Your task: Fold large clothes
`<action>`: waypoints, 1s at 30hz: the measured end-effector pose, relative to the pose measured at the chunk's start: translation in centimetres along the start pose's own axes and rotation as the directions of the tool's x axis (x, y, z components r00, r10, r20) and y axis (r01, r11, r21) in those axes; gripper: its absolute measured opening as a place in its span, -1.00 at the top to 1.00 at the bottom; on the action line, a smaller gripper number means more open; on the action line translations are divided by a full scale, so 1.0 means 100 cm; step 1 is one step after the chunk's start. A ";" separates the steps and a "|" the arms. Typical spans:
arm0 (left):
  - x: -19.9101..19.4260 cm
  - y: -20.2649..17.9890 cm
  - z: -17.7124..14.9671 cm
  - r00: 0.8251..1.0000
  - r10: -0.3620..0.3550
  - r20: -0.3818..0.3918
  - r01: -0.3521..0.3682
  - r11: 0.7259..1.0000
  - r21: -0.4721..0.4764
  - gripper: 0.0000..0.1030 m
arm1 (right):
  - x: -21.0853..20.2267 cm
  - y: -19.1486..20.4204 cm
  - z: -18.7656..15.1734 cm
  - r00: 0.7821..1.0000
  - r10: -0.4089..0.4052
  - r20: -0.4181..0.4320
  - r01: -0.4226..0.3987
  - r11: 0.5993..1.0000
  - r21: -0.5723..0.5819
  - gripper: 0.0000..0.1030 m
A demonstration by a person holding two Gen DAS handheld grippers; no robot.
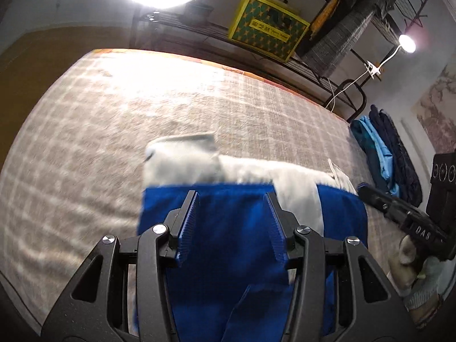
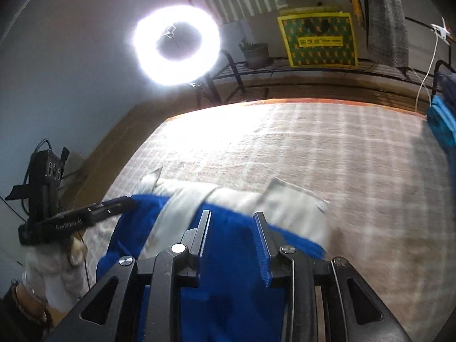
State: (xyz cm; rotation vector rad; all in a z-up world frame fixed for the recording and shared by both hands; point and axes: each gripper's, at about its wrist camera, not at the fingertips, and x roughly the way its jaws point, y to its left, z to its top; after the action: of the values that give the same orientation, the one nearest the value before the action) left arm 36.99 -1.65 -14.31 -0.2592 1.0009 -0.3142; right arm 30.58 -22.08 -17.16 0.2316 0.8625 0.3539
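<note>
Both views are motion-blurred, and the blue-and-white garment runs off the lower frame edge. It lies on the checked bed. Left tongs and right tongs stand released above the cloth. Only the right view shows the potted plant; the left shows blue clothes piled aside.

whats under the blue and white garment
The blue and white garment lies on the checked bed cover, which shows all around it. Whatever lies directly beneath the cloth is covered, so anything else under it cannot be seen.
</note>
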 end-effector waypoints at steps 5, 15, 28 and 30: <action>0.024 -0.021 0.009 0.999 0.044 -0.012 -0.042 0.995 0.091 0.10 | 0.036 0.010 0.004 0.994 -0.081 -0.075 0.072 0.991 -0.116 0.41; 0.054 -0.025 -0.004 0.990 0.133 -0.039 -0.124 0.976 0.176 0.09 | 0.068 0.006 -0.008 0.974 -0.137 -0.180 0.106 0.980 -0.170 0.45; -0.022 0.044 -0.023 0.998 -0.001 -0.067 -0.002 0.999 -0.041 0.23 | -0.014 -0.011 -0.028 0.991 0.004 -0.132 -0.010 0.999 -0.039 0.43; -0.022 0.044 -0.034 0.995 0.041 -0.091 -0.041 0.999 -0.001 0.23 | -0.016 -0.013 -0.039 0.988 0.008 -0.155 -0.016 0.999 -0.050 0.43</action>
State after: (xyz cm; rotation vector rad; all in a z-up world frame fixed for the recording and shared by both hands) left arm 33.56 3.01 -15.92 -0.2281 1.0949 -0.2891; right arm 26.86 -23.63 -18.99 0.1633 1.0044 0.4088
